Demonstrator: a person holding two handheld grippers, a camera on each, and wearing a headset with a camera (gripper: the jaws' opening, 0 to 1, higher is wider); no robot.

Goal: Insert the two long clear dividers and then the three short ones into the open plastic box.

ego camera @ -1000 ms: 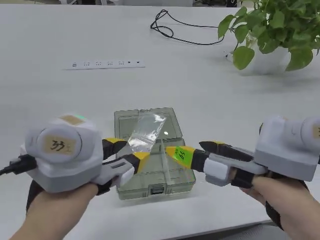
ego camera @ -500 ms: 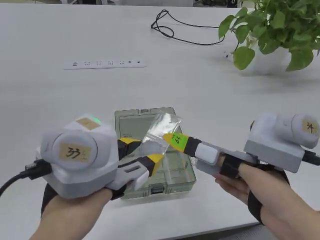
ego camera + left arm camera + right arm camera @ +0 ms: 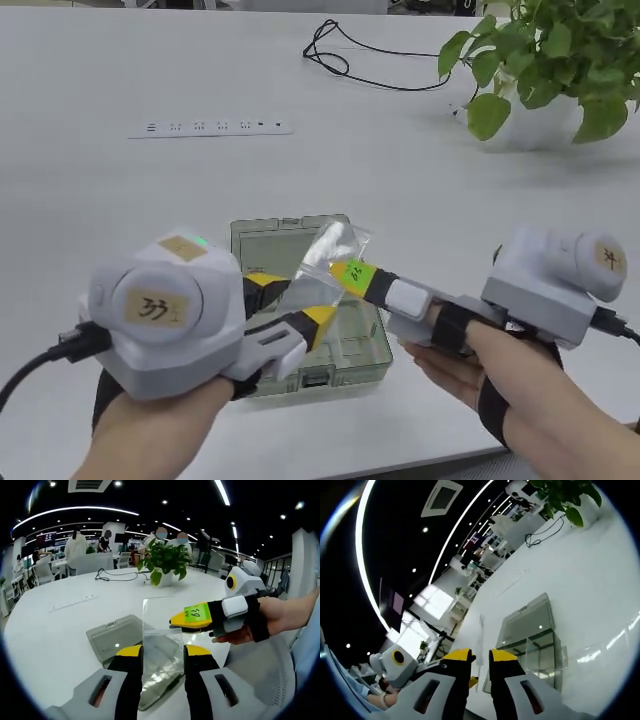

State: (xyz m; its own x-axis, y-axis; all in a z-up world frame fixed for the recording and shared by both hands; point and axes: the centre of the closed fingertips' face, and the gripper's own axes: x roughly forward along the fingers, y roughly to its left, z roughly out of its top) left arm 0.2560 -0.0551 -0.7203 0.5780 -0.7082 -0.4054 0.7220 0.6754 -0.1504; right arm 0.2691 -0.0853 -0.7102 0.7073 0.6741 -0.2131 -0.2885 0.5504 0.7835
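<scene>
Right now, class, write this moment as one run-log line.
left gripper: shut on clear plastic bag | right gripper: shut on bag's edge | open plastic box: on white table, beneath bag

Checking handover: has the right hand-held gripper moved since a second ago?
Yes: right hand-held gripper shifted toward the far edge of the box, onto the clear packet.

Your left hand [image 3: 150,425], at the lower left of the head view, holds the white left gripper with yellow-tipped black jaws [image 3: 293,298]. It points up and to the right, its jaws clamped across a clear plastic sheet [image 3: 161,630]. Your right hand [image 3: 505,365], at the lower right, aims the matching right gripper [image 3: 343,272] leftward, its jaws pinched together on that sheet's edge.
</scene>
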